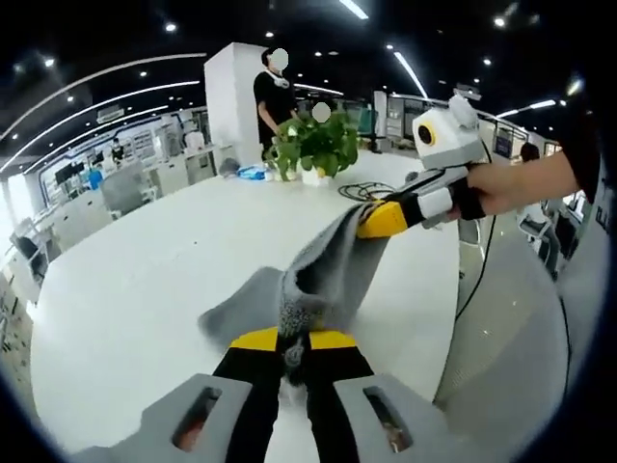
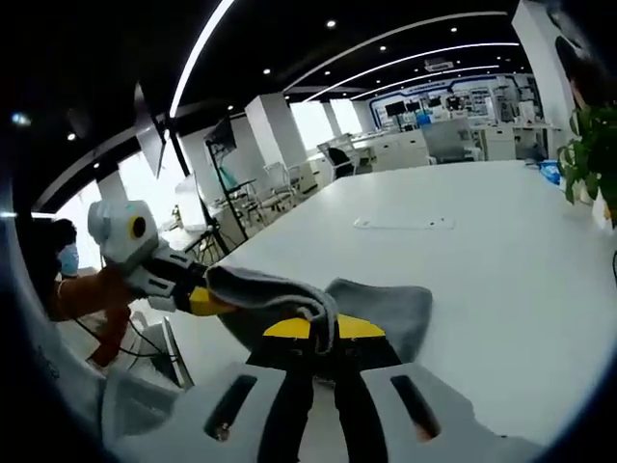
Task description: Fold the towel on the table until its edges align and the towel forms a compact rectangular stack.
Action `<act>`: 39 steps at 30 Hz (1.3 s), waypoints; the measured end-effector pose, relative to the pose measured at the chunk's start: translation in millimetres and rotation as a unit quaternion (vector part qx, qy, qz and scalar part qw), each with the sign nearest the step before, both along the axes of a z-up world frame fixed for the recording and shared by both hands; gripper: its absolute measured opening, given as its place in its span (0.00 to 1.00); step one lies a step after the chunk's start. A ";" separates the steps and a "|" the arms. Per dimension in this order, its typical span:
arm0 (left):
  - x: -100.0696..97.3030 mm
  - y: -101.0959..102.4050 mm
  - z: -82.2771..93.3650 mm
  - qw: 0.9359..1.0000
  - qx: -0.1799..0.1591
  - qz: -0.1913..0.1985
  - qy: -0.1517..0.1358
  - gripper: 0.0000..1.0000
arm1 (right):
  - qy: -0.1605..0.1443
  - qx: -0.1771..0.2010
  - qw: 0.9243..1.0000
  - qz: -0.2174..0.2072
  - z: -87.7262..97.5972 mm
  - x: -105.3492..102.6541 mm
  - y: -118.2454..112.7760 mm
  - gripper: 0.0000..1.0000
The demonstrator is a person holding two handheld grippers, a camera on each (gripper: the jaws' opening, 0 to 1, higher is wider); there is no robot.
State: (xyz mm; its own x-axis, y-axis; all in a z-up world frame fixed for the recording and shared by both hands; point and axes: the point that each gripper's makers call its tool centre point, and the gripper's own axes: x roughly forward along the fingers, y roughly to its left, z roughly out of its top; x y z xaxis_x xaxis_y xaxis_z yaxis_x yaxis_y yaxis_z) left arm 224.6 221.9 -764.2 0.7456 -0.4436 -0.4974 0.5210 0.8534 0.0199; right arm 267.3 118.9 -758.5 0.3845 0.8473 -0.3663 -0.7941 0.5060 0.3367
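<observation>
- Together, the left gripper (image 1: 294, 340) and right gripper (image 2: 323, 328) each pinched the grey towel (image 1: 323, 265), jaws pressed on it above the white tabletop (image 1: 145, 280).
- Beyond the jaws stood a potted plant (image 1: 313, 145) and a person (image 1: 272, 96); nothing blocked the towel.

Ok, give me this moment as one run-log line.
stage: fold under way | left gripper: shut on towel | right gripper: shut on towel | towel: lifted, bunched, stretched between grippers above table

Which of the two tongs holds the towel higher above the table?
The right tongs: they lift the grey towel well above the table; the left tongs grip it lower.
</observation>
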 end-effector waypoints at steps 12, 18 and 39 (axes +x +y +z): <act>34.8 7.8 -5.5 0.999 -0.024 0.038 -0.009 0.08 | 0.024 0.004 1.000 -0.019 -13.6 39.2 10.4 0.04; 54.9 18.3 -15.0 0.997 -0.036 0.073 -0.008 0.08 | 0.033 0.000 0.999 -0.026 -24.7 56.2 19.8 0.04; 98.2 45.4 -99.4 0.989 -0.038 0.116 0.079 0.08 | 0.101 -0.057 0.993 -0.031 -102.5 96.4 40.7 0.05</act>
State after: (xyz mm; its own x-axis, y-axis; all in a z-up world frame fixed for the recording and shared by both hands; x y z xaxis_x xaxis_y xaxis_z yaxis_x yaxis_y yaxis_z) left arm 322.8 267.3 -863.7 0.7471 -0.3104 -0.5877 0.3024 0.9462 -0.1154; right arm 363.7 159.7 -861.0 0.3437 0.7731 -0.5331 -0.6825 0.5956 0.4237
